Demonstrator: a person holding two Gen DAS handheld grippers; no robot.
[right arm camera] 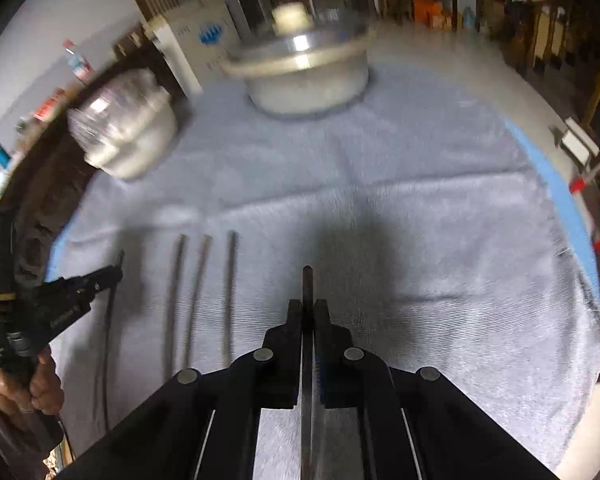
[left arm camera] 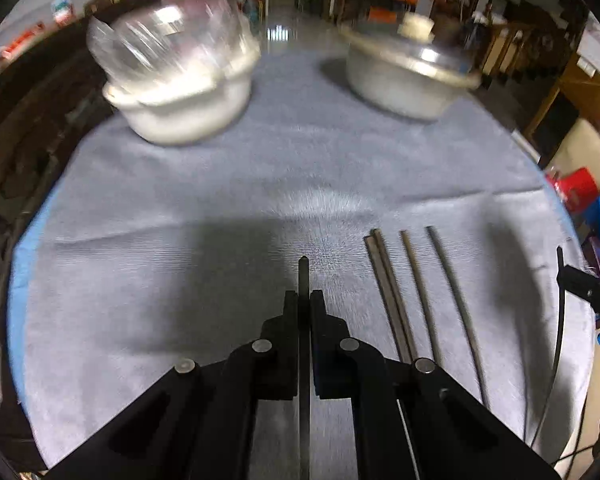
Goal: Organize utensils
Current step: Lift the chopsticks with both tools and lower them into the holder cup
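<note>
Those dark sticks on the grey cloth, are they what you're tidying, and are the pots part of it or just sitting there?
Part of the job:
- chopsticks lying on the cloth
- chopstick in the left gripper
- chopstick in the right gripper

Just lying about, as far as I can tell:
- lidded pot
- pot with clear bowls stacked in it
- grey cloth

The left gripper (left arm camera: 304, 300) had its jaws closed on a dark chopstick (left arm camera: 303, 276) above the grey cloth (left arm camera: 180, 200). Four more chopsticks (left arm camera: 414, 292) lay to its right. Two blurred lidded pots (left arm camera: 180, 92) stood beyond.
</note>
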